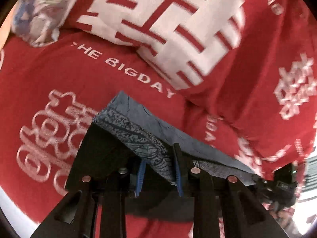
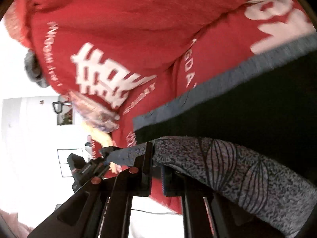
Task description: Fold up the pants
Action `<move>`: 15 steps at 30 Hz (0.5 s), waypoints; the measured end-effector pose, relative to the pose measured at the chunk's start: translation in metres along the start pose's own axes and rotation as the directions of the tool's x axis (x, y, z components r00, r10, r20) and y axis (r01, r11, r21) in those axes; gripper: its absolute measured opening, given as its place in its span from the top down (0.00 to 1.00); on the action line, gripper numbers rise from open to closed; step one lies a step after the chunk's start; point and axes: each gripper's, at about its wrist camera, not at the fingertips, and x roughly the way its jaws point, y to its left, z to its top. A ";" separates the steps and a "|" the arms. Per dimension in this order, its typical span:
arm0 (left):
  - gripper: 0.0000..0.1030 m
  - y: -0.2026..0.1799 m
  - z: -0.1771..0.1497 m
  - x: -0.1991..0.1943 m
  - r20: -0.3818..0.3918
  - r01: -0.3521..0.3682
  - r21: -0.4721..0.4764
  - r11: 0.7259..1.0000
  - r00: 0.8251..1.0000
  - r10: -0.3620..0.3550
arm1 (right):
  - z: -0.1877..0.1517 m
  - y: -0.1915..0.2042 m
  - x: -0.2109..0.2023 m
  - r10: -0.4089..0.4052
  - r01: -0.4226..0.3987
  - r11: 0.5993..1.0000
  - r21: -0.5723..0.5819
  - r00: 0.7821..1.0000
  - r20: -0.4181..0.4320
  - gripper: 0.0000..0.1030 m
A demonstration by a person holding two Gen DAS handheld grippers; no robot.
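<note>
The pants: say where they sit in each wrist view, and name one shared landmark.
Left wrist: pants lie bottom centre, between the left hand-held gripper fingers.
Right wrist: pants sweep across the lower right, clamped in the right hand-held gripper.
Shared landmark: red bedding with white lettering.

The left gripper (image 1: 158,170) has its blue-padded fingers (image 1: 141,175) closed on the pants (image 1: 138,130). The right gripper (image 2: 158,168) likewise clamps the pants (image 2: 247,174), which drape rightward over its right finger.
</note>
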 end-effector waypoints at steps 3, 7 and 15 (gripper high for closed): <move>0.29 0.002 0.010 0.037 0.009 -0.171 0.003 0.985 0.985 0.171 | 0.033 -0.026 0.035 -0.096 0.098 0.994 0.039 0.995 -0.041 0.89; 0.29 0.028 0.025 0.035 0.016 -0.233 -0.118 0.965 0.972 0.236 | 0.047 -0.053 0.054 -0.167 0.171 0.983 0.062 0.984 -0.064 0.87; 0.29 -0.025 -0.016 0.020 -0.062 -0.221 0.139 0.965 0.971 0.232 | 0.014 -0.007 0.020 -0.132 0.121 0.987 -0.105 0.986 -0.106 0.51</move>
